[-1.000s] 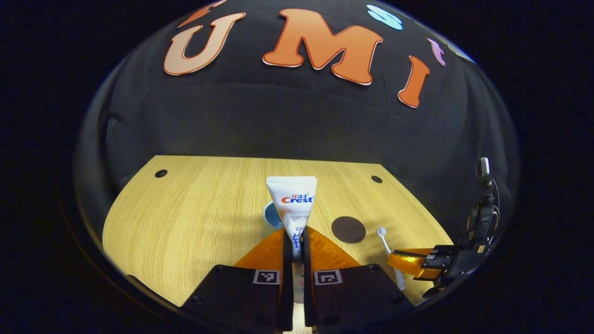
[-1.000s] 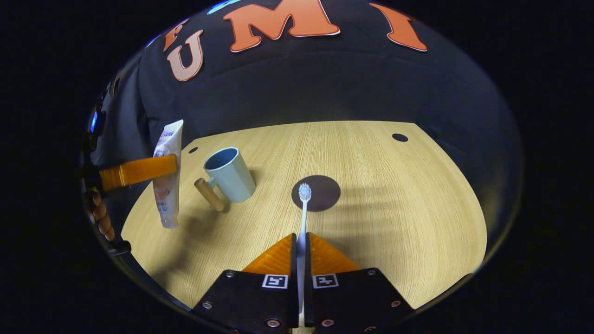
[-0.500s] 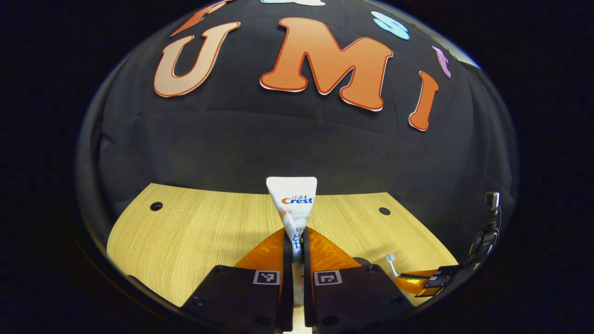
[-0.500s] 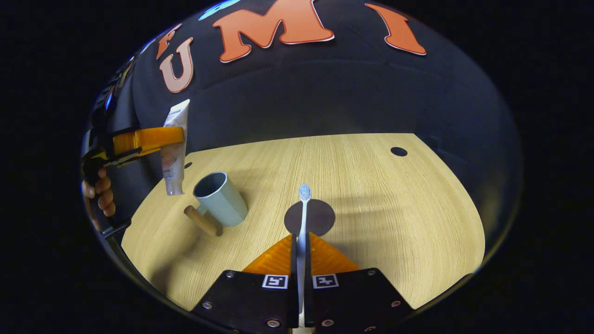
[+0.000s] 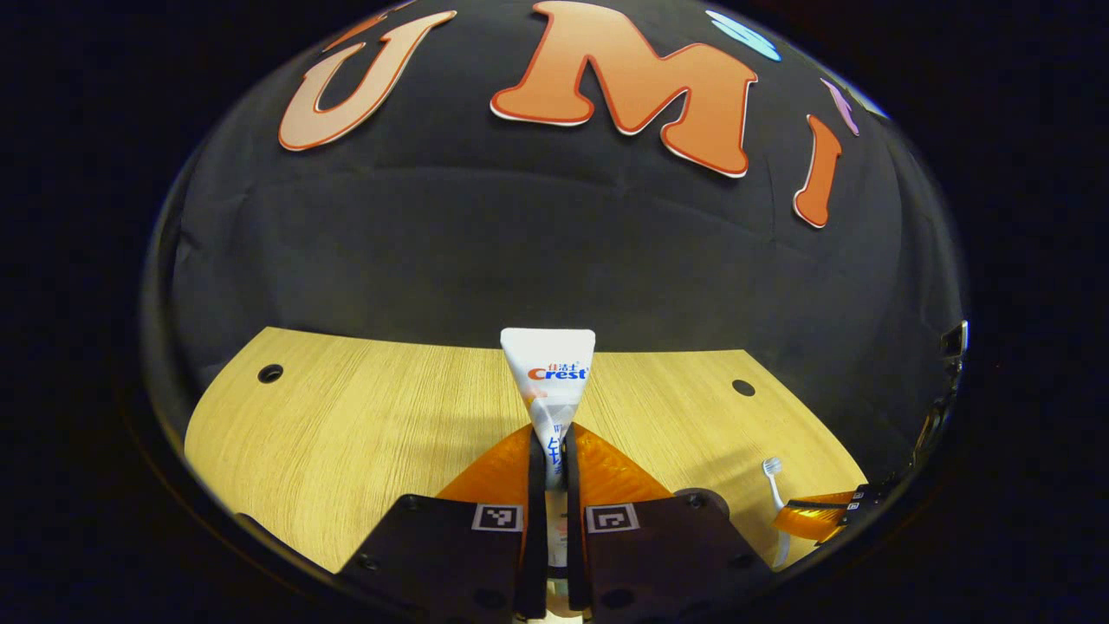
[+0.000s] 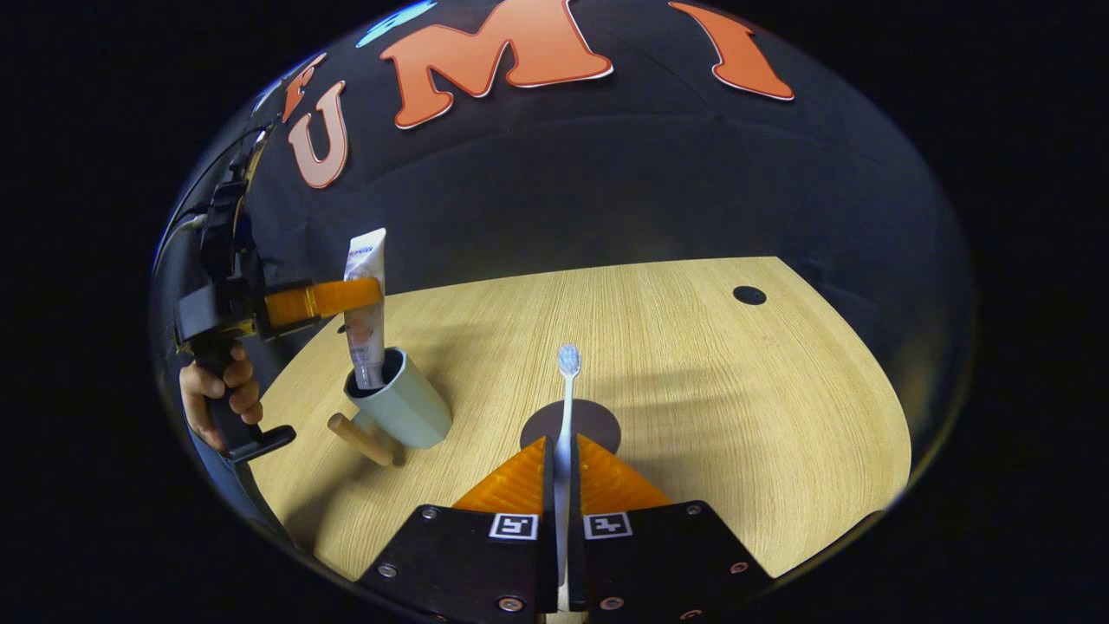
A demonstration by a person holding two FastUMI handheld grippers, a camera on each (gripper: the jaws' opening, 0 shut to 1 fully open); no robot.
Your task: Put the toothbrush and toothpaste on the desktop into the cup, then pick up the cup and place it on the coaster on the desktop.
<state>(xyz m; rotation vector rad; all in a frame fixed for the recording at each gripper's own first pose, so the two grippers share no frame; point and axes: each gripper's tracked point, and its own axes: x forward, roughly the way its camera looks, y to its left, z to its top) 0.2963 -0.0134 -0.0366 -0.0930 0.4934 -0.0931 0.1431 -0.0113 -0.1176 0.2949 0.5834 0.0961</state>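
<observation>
My left gripper [image 5: 549,451] is shut on a white toothpaste tube [image 5: 549,381], held upright with its flat crimped end up. From the right gripper view, that tube [image 6: 365,295] hangs with its cap end dipped inside the pale blue cup [image 6: 403,407], the left gripper [image 6: 346,296] clamped around its middle. The cup stands on the wooden desktop [image 6: 693,390] and has a wooden handle [image 6: 359,439]. My right gripper [image 6: 563,451] is shut on a white toothbrush [image 6: 566,399], bristles pointing away. A dark round coaster [image 6: 598,416] lies just beyond its fingers.
A person's hand [image 6: 212,394] holds the left gripper's grip at the desk's left edge. Small dark holes [image 6: 749,295] sit near the desktop's far corners. In the left gripper view the right gripper [image 5: 819,518] with the toothbrush [image 5: 773,481] appears low on the right.
The left gripper carried the toothpaste over the cup and lowered its cap end inside. The right gripper stayed shut on the toothbrush and drew back slightly toward the coaster's near side.
</observation>
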